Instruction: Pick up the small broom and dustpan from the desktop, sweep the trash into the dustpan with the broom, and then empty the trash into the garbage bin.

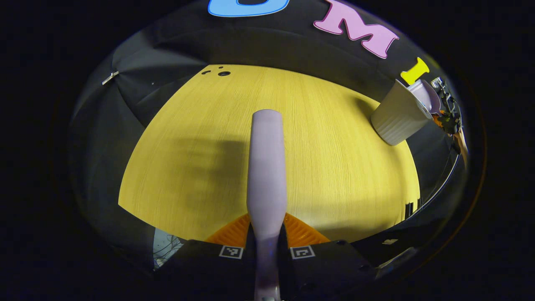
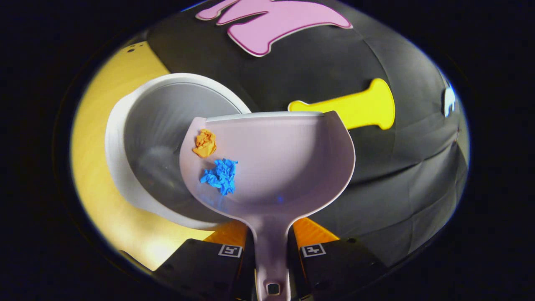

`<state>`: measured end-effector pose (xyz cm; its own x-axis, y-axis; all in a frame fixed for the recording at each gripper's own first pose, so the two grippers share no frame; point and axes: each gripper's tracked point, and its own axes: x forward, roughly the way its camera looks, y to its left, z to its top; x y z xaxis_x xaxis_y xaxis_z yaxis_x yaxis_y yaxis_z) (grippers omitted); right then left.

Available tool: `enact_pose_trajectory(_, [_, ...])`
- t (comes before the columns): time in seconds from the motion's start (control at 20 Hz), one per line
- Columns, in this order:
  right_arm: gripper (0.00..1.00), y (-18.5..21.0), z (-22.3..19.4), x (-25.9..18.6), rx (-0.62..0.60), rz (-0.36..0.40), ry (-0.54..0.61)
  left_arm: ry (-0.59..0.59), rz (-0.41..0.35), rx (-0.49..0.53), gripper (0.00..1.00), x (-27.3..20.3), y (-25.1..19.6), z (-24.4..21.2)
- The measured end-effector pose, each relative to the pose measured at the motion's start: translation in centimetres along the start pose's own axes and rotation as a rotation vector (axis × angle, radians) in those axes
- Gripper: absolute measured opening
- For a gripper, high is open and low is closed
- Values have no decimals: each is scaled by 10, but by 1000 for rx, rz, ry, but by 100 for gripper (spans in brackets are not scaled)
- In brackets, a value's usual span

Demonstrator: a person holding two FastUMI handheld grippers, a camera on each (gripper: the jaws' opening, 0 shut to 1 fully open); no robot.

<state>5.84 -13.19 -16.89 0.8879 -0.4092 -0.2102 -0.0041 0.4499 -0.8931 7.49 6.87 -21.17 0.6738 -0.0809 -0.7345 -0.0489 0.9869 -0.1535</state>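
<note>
My left gripper is shut on a pale lilac broom handle, which points forward over the yellow wooden table. My right gripper is shut on the handle of the matching dustpan. The pan hangs partly over the open white bin. An orange paper scrap and a blue one lie on the pan's left side, close to its rim above the bin. In the left gripper view the ribbed bin stands at the table's far right, with the dustpan and right gripper at its mouth.
Three small dark holes mark the table's far corner. Black cloth walls close in behind the table and beside the bin. The tabletop runs along the bin's left side in the right gripper view.
</note>
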Motion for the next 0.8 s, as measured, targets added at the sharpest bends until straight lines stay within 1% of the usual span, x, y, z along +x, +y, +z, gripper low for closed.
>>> enact_pose_trajectory(0.15, [36, -8, -8, 0, -136, -41, -37, 5, -2, -4, 28, 4, 2, 0])
enact_pose_trajectory(0.2, [36, -8, -9, 1, -176, -52, -50, 7, -3, -1, 26, 4, 1, -1])
enact_pose_trajectory(0.45, [36, -15, -3, 6, -380, -122, -133, 15, -6, 6, 29, 8, -6, -5])
enact_pose_trajectory(0.6, [36, -22, -8, 9, -468, -152, -162, 12, -5, 15, 27, 10, -15, -7])
enact_pose_trajectory(0.65, [36, -24, -10, 8, -502, -163, -171, 8, -5, 23, 29, 10, -17, -6])
enact_pose_trajectory(0.75, [36, -25, -9, 0, -570, -191, -197, 2, -10, 28, 29, 8, -22, -5])
enact_pose_trajectory(0.8, [36, -25, -9, -2, -590, -198, -206, 0, -13, 26, 26, 8, -25, -5])
